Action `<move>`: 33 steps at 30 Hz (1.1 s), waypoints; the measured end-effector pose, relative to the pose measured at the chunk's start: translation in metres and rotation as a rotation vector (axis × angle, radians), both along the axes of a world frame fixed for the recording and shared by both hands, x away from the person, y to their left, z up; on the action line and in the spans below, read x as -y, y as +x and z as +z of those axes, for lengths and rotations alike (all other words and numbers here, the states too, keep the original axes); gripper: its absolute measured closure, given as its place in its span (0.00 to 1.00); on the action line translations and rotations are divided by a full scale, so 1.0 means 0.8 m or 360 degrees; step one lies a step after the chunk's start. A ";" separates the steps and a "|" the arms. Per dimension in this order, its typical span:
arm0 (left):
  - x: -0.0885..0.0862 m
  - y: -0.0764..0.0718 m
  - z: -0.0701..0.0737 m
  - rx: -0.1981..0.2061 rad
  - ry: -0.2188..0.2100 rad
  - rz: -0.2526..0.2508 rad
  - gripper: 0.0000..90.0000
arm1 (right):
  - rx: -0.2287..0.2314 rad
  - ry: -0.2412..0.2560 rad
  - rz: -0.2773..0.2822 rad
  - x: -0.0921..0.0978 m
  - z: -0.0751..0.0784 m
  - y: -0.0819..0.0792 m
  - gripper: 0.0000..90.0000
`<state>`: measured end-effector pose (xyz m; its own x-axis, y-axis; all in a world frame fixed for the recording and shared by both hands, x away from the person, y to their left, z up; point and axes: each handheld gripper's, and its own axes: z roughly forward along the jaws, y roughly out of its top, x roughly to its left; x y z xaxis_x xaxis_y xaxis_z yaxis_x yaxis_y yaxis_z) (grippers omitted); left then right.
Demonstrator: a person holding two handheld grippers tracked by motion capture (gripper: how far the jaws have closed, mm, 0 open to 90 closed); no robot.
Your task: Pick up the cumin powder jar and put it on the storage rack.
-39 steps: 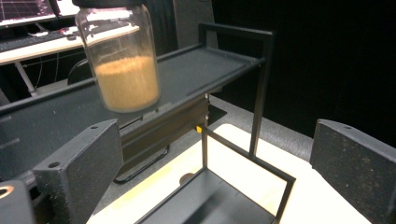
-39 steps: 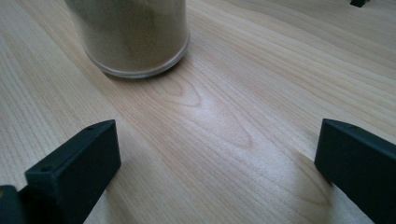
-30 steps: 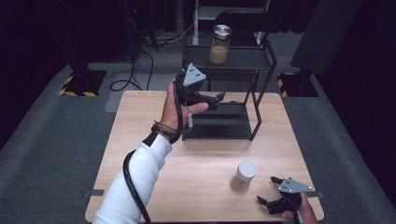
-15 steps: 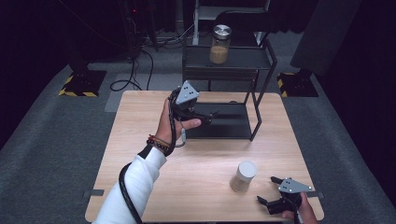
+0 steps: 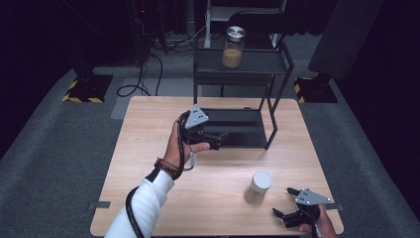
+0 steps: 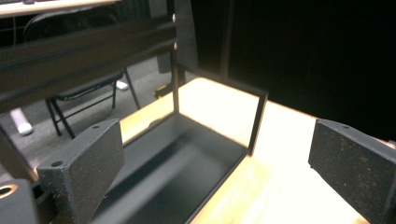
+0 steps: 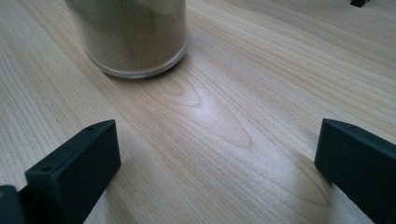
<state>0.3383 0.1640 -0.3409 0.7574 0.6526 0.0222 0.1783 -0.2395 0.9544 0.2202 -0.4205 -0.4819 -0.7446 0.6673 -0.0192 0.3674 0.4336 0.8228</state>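
Two grippers, both empty | right gripper (image 5: 288, 208) fingers spread, low on tabletop (image 5: 148, 198) | jar (image 5: 259, 187) upright, near, at its 11 o'clock, axis vertical | left gripper (image 5: 218, 139) fingers spread, by black rack (image 5: 270, 106), well apart | right nearer.

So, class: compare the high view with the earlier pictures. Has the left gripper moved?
Yes. The left gripper has drawn back from the black rack, toward the table's near edge, and now sits over the rack's lower tray, jaws open.
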 end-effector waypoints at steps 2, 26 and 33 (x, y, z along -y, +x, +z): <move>-0.001 -0.004 -0.009 -0.0004 -0.0006 0.0015 0.04 | 0.0001 0.0000 0.0000 0.000 0.000 0.000 0.00; -0.012 -0.034 -0.080 -0.0102 -0.0036 0.0065 0.04 | 0.0002 -0.0001 0.0001 0.000 0.000 0.000 0.00; -0.020 -0.049 -0.108 -0.0094 -0.0030 0.0116 0.04 | 0.0003 -0.0002 0.0002 0.000 0.000 0.000 0.00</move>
<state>0.2988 0.1800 -0.4271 0.7076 0.7058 -0.0339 0.2505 -0.2057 0.9460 0.2201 -0.4205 -0.4820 -0.7453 0.6663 -0.0213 0.3653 0.4349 0.8231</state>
